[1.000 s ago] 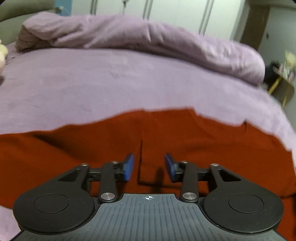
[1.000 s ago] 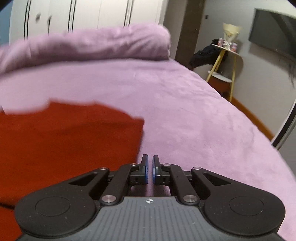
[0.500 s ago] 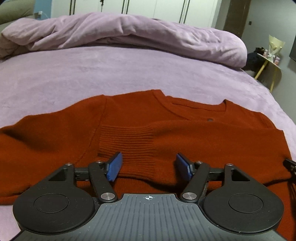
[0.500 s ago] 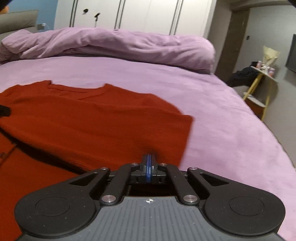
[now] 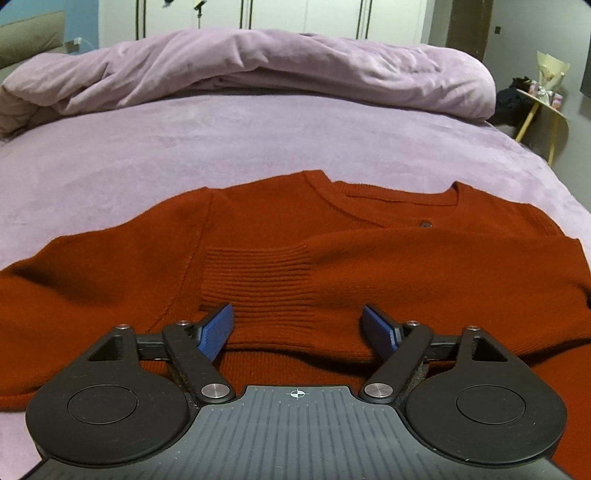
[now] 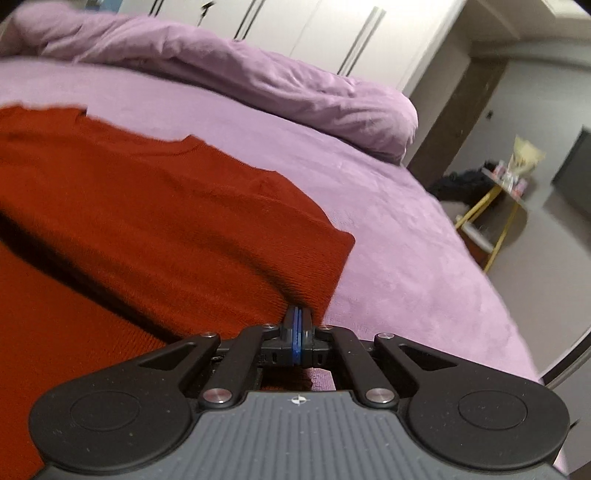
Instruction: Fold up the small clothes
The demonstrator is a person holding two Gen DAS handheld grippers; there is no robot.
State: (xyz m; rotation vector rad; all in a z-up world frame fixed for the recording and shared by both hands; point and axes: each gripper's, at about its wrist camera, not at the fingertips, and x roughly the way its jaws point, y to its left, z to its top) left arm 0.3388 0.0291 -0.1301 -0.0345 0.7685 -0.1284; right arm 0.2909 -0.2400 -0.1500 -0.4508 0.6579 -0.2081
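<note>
The left tongs (image 5: 297, 325) gape over the cuff (image 5: 258, 284); the right tongs (image 6: 297, 325) pinch the red sweater (image 6: 147, 221); one sleeve lies folded; next, I think, the other.

A home bedroom is shown. A wide bed (image 5: 258, 144) is covered in a lilac sheet, with a bunched lilac duvet (image 5: 258, 70) along its far side. White wardrobe doors (image 5: 303, 16) are seen behind it. A small yellow-legged side table (image 6: 495, 206) with clutter is placed by the grey wall, beside a dark door frame (image 6: 454, 110).
</note>
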